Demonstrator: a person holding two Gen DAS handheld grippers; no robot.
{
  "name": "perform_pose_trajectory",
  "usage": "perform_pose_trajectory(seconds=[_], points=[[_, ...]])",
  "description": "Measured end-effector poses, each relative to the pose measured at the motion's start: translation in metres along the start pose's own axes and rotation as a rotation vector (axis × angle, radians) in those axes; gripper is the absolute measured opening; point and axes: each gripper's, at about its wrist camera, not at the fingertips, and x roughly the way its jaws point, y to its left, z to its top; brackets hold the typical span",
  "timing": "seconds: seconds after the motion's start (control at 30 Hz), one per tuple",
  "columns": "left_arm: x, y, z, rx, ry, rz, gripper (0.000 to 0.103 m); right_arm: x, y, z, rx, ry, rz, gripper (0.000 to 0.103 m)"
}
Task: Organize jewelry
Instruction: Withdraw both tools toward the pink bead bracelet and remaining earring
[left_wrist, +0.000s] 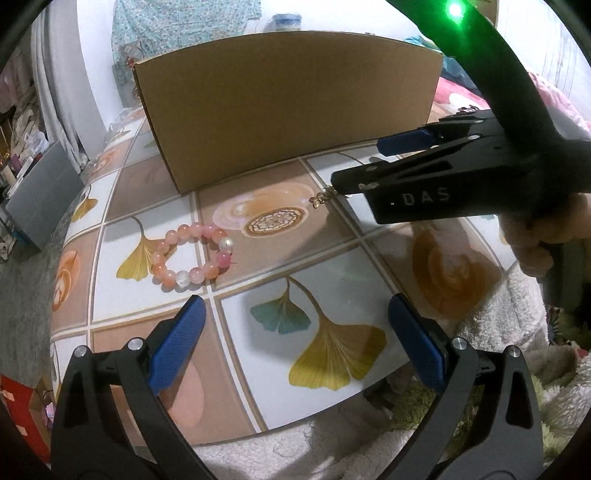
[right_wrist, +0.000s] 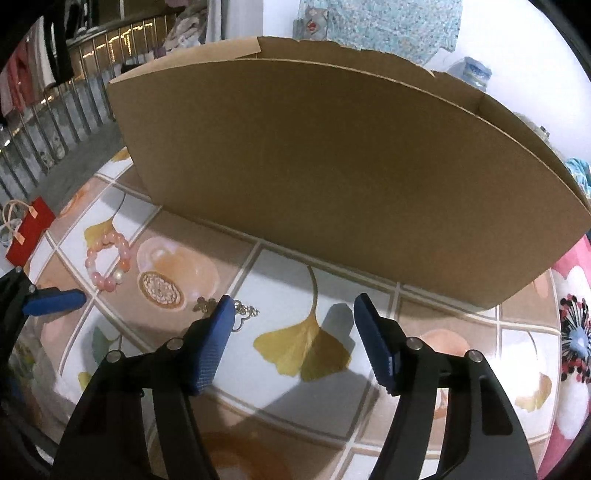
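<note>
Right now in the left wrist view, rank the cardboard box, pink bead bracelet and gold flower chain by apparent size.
1. cardboard box, by far the largest
2. pink bead bracelet
3. gold flower chain, smallest, though the right tool partly hides it

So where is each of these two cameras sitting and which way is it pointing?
Left wrist: on the left gripper, angled down at the table, its jaws open; a hand holds the right gripper.
Right wrist: on the right gripper, angled down toward the cardboard box, jaws apart with nothing between; one left gripper finger shows.
Shared: box, pink bead bracelet, gold chain, leaf-patterned table.
</note>
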Motion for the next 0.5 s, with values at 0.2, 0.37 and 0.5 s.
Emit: perform_pose_trajectory(seconds=[0.2,0.37,0.5], points=[[0.0,0.0,0.0,0.0,-0.001,0.0,0.096,-0.006,-0.006,-0.008,0.017,0.027,0.009,0.065],[0.0,0.0,-0.001,-0.001,-0.003,0.0,0.096,-0.015,-0.011,-0.018,0.006,0.043,-0.008,0.065],[0.0,0.001,0.0,-0.001,-0.004,0.001,0.096,-0.022,-0.021,-0.023,0.028,0.051,-0.047,0.065]])
